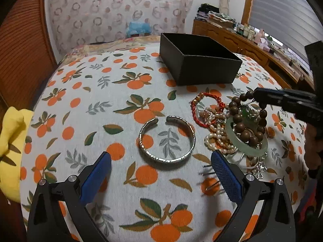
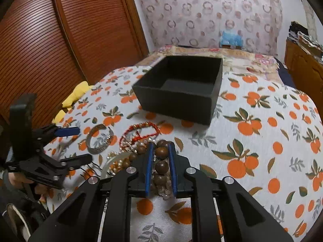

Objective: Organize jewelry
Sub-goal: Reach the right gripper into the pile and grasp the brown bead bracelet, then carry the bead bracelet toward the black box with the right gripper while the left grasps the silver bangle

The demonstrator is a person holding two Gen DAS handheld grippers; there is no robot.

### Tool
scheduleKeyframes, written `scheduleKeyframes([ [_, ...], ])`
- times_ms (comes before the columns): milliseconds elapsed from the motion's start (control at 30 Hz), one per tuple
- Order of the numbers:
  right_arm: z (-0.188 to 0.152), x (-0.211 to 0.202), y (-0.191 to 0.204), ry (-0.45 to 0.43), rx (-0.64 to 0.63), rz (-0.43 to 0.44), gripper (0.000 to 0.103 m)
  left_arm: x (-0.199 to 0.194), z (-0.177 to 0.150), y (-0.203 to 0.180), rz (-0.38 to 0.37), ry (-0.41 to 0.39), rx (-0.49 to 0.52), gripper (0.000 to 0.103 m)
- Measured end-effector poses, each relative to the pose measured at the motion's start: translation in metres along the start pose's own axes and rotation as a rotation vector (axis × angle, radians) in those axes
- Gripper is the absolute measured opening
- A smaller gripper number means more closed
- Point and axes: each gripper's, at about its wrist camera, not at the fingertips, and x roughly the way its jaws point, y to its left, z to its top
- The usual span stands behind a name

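Note:
An open black box [image 1: 198, 59] [image 2: 181, 88] stands on the orange-print cloth. A silver cuff bracelet [image 1: 167, 139] [image 2: 100, 139] lies flat just ahead of my open left gripper [image 1: 161, 159] [image 2: 77, 143], which is empty. My right gripper [image 2: 161, 151] [image 1: 257, 96] is shut on a brown wooden bead bracelet [image 2: 161, 161] [image 1: 238, 119] and lifts part of it above the jewelry pile. The pile holds a red cord bracelet [image 1: 203, 106] [image 2: 141, 130], pearl strands [image 1: 218, 135] [image 2: 116, 157] and a green jade bangle [image 1: 246, 143].
A few thin dark pins [image 1: 210, 175] lie by my left gripper's right finger. A yellow cloth [image 1: 10, 141] [image 2: 74, 94] lies at the table's left edge. A wooden louvred door [image 2: 60, 40] stands left, a cluttered wooden sideboard [image 1: 252, 44] right.

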Motion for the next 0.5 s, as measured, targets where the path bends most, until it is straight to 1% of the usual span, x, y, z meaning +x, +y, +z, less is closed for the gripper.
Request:
scheduleKeyframes([
  [167, 0.012, -0.020, 0.004, -0.052, -0.013, 0.021, 0.017, 0.007, 0.007, -0.004, -0.021, 0.009, 0.009, 0.095],
  [200, 0.014, -0.024, 0.004, -0.057, -0.013, 0.025, 0.017, 0.008, 0.008, -0.004, -0.024, 0.009, 0.010, 0.093],
  [233, 0.016, -0.025, 0.004, -0.059, -0.013, 0.026, 0.017, 0.009, 0.010, -0.005, -0.026, 0.012, 0.016, 0.088],
  [300, 0.019, -0.028, 0.004, -0.063, -0.018, 0.028, 0.017, 0.011, 0.011, -0.006, -0.017, 0.014, 0.023, 0.086],
  [400, 0.022, -0.031, 0.003, -0.069, -0.016, 0.017, 0.017, 0.013, 0.012, -0.006, -0.008, 0.012, 0.028, 0.086],
  [500, 0.019, -0.025, -0.002, -0.040, -0.038, -0.049, 0.017, 0.014, 0.012, -0.007, -0.003, 0.010, 0.032, 0.086],
])
